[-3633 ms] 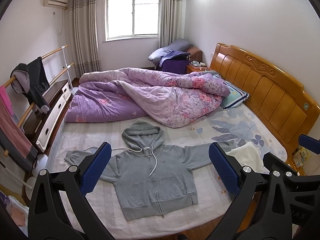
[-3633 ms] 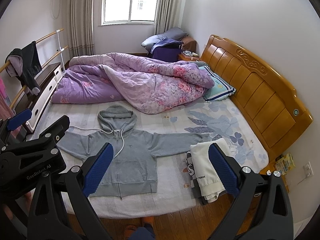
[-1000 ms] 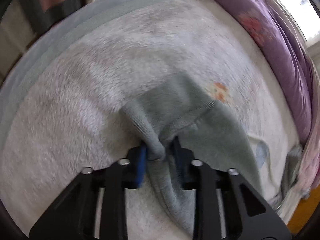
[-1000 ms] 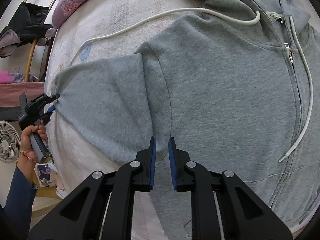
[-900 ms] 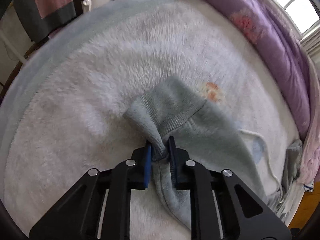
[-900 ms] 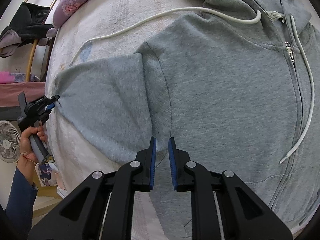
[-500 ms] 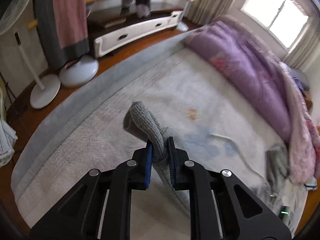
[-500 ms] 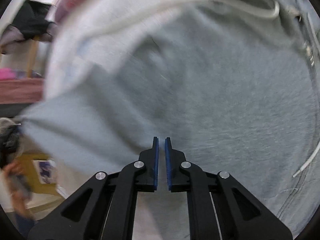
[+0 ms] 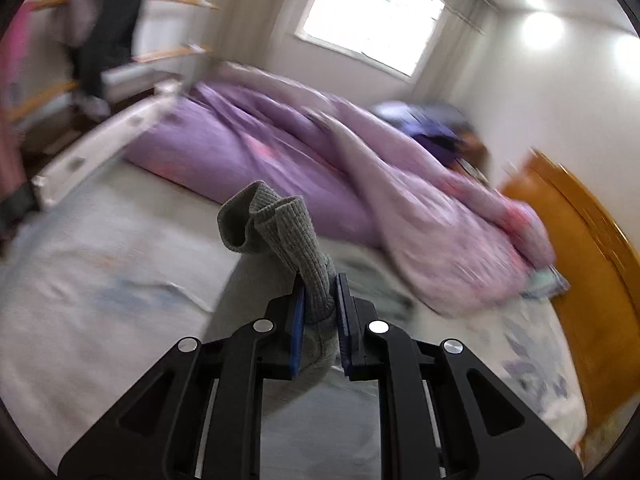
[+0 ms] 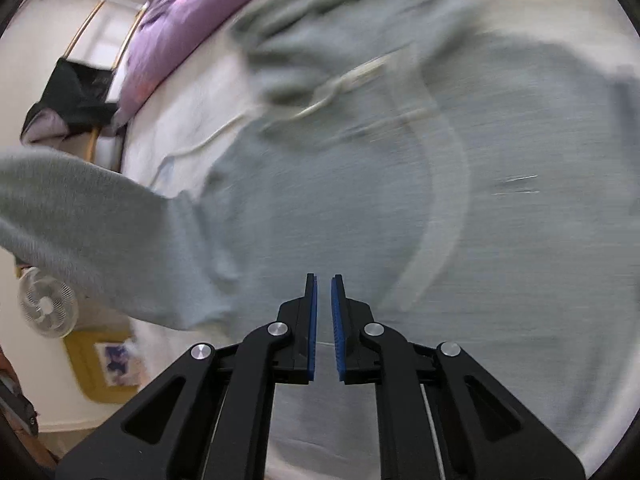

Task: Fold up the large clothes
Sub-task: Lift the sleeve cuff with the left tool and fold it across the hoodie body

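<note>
Ribbed matt knit on the grey hoodie cuff [image 9: 280, 224]; soft grey fleece body [image 10: 500, 208]; glossy orange wooden headboard [image 9: 592, 240].

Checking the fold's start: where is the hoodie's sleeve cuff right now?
In the left wrist view, the ribbed cuff is pinched in the left gripper, lifted above the bed, in front of the purple quilt.

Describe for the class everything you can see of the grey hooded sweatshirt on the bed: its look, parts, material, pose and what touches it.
The grey hooded sweatshirt is soft, fleecy knit with a pale drawstring and a crumpled hood near the purple quilt. Its body lies flat on the pale bed cover. One sleeve is raised off the bed; its ribbed cuff is pinched in the left gripper. The right gripper, jaws opening and empty, hovers above the body. Motion blur hides the zip.
</note>
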Tool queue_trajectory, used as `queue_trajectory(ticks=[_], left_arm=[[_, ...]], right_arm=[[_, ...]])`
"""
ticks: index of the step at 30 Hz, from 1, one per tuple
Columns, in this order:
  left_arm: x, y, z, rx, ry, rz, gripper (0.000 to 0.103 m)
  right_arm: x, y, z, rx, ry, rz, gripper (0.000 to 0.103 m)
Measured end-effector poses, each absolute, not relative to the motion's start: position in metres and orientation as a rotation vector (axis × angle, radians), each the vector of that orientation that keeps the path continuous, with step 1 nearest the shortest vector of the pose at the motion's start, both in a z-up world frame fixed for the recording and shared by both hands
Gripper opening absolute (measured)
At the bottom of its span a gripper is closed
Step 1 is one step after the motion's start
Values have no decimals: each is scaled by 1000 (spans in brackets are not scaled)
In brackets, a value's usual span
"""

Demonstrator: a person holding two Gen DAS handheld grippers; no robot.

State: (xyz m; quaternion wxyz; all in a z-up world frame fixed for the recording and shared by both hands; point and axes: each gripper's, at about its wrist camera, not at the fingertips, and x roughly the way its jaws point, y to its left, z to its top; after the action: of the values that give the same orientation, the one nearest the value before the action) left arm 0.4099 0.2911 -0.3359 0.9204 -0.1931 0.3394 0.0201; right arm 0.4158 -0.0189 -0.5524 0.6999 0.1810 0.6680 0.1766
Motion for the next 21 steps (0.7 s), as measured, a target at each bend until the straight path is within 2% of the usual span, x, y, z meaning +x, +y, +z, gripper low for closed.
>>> queue_trajectory(ticks=[4, 10, 14, 21], left_arm=[[447, 182, -391, -437, 817, -54, 14], [486, 54, -503, -224, 1025, -68, 14], [491, 23, -568, -181, 1163, -71, 14], [481, -25, -613, -85, 1230, -96, 14]], right_arm=[[421, -111, -535, 356, 1445, 284, 9], [430, -214, -523, 265, 1398, 135, 9], [448, -271, -505, 263, 1336, 87, 9], [490, -362, -481, 305, 1263, -77, 9]])
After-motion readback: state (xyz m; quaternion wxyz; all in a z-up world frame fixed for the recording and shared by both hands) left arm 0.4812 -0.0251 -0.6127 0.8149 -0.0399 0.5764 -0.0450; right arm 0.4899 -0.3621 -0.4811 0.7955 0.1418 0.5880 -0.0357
